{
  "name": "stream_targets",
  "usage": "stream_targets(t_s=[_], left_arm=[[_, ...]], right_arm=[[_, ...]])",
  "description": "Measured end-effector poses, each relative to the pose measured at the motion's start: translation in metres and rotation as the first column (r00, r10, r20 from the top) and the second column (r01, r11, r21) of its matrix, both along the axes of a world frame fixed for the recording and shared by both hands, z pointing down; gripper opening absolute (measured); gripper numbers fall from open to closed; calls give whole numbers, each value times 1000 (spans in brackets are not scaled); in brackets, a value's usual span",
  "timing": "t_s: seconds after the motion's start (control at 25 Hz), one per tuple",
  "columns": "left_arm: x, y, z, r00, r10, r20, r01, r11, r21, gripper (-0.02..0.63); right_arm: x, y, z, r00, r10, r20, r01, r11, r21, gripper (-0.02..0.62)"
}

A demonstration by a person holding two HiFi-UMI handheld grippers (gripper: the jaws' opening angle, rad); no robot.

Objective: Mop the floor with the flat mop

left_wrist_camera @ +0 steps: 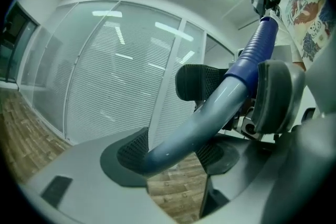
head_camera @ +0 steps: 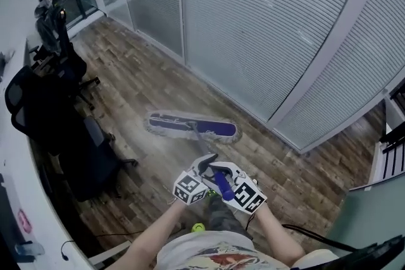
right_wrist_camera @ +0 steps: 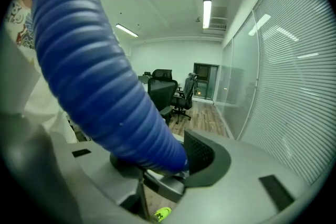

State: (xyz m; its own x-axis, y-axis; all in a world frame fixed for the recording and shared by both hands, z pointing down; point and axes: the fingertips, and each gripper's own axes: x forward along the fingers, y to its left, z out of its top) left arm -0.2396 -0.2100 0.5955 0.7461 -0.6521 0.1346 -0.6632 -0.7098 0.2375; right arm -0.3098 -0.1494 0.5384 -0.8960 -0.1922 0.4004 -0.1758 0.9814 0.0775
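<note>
The flat mop's blue head [head_camera: 190, 126] with its white fringe lies on the wood floor ahead of me. Its grey pole [head_camera: 201, 139] rises to a blue ribbed grip [head_camera: 223, 185] between both grippers. My left gripper [head_camera: 201, 167] is open; in the left gripper view the pole [left_wrist_camera: 210, 118] crosses between its jaws and leans on one pad [left_wrist_camera: 126, 152], with floor showing in the gap around the left gripper [left_wrist_camera: 173, 157]. My right gripper [head_camera: 231, 175] is shut on the blue grip [right_wrist_camera: 105, 92], which fills the space between the pads of the right gripper [right_wrist_camera: 165, 160].
Black office chairs [head_camera: 82, 148] stand along a white desk [head_camera: 12, 186] at the left. A glass wall with blinds [head_camera: 266, 28] runs behind the mop. A black cable [head_camera: 310, 234] trails on the floor at the right. My yellow-green shoe [head_camera: 199, 227] is below the grippers.
</note>
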Motion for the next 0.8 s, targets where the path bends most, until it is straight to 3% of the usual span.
stream_targets(t_s=[0.16,0.32,0.56,0.8], left_arm=[[18,104,0,998,57,-19,-58,998,-27,249],[21,181,-14,994,83,-67,-86,995,-46,253],[23,262,-47,985,133,-107,-141,988,-67,252],[25,298,-55,979,180,-99,-188,980,-70,250]], right_arm=[[11,101,-3,998,10,-69,-8,1000,24,160],[10,174,-17,997,36,-64,-35,999,26,160],[6,249,-48,996,50,-73,-52,998,-21,160],[6,280,-58,995,79,-61,-81,996,-37,161]])
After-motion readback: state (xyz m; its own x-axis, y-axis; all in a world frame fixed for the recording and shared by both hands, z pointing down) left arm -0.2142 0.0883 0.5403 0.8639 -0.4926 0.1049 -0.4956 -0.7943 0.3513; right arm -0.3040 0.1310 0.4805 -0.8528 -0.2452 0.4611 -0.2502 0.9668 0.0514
